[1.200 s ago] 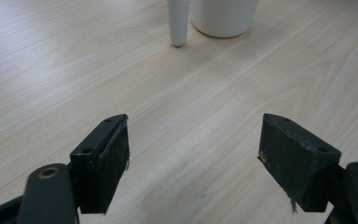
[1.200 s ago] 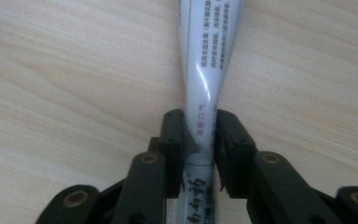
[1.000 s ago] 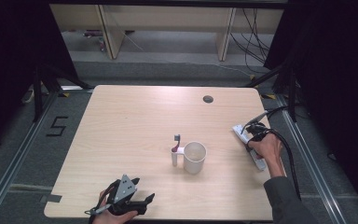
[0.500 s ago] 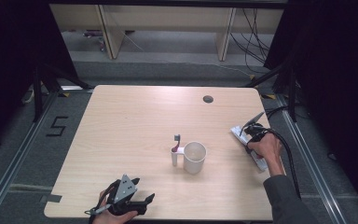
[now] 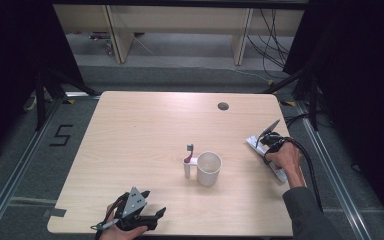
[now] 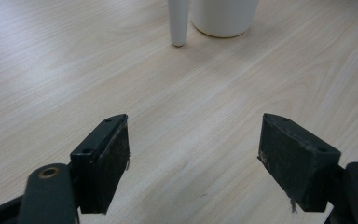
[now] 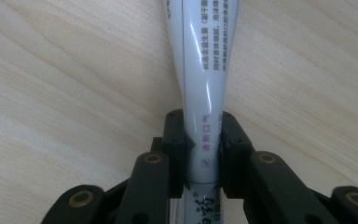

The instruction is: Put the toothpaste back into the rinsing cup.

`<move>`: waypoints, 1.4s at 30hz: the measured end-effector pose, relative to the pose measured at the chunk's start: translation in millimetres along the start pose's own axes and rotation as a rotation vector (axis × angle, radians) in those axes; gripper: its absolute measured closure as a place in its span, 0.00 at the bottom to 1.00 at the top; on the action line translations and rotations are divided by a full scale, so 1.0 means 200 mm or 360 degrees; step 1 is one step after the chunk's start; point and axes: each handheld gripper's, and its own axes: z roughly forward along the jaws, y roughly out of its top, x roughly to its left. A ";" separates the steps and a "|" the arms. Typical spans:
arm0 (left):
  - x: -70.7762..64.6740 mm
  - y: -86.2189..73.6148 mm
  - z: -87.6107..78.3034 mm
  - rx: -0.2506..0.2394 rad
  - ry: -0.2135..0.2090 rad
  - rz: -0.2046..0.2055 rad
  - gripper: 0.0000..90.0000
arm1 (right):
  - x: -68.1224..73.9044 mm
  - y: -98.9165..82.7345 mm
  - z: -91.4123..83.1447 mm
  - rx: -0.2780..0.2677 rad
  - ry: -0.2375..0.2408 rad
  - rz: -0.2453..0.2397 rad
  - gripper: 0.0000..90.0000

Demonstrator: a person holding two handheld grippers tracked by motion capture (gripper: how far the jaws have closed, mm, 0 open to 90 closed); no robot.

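While pinching the soft tube [image 7: 203,93] at far right, left gripper [image 6: 196,163] spread idle: could squeeze paste out.

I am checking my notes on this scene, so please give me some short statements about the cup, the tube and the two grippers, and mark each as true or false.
1. The right gripper is shut on the white plastic tube with printed text. True.
2. The left gripper holds the white ceramic cup. False: its jaws stand open over the bare light wooden table, with the cup farther ahead.
3. The cup stands upright. True.
4. The white toothbrush with the dark head lies inside the cup. False: it stands beside the cup, at its left in the high view.
5. The tube lies near the table's right edge. True.
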 end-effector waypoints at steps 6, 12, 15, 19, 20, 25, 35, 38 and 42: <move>0.00 0.00 0.01 -0.0011 -0.0003 -0.0018 0.27 | 0.00 -0.02 0.00 -0.0038 0.0047 -0.0021 0.85; 0.00 0.00 0.00 0.0012 0.0011 0.0002 0.27 | 0.00 -0.02 -0.02 -0.0058 0.0060 -0.0057 0.85; 0.00 0.00 0.01 0.0008 0.0003 0.0001 0.27 | 0.00 -0.02 -0.02 -0.0061 0.0060 -0.0069 0.85; 0.00 0.00 0.00 -0.0004 -0.0001 -0.0016 0.27 | -0.02 -0.01 0.00 -0.0024 0.0079 -0.0214 0.85; 0.01 0.00 0.00 0.0024 0.0012 0.0022 0.27 | -0.02 -0.01 0.00 -0.0023 0.0068 -0.0206 0.85; 0.00 0.00 0.00 -0.0001 0.0001 0.0000 0.27 | 0.01 0.00 0.00 0.0057 0.0044 -0.0135 0.85; 0.00 0.00 0.00 -0.0012 0.0001 -0.0017 0.27 | 0.05 0.04 0.01 0.0148 -0.0028 -0.0185 0.85; 0.00 0.00 0.00 -0.0001 0.0006 0.0000 0.27 | 0.05 0.04 0.01 0.0157 -0.0027 -0.0183 0.85; 0.00 0.00 0.00 -0.0027 0.0007 -0.0032 0.27 | 0.04 0.04 0.01 0.0154 -0.0019 -0.0202 0.85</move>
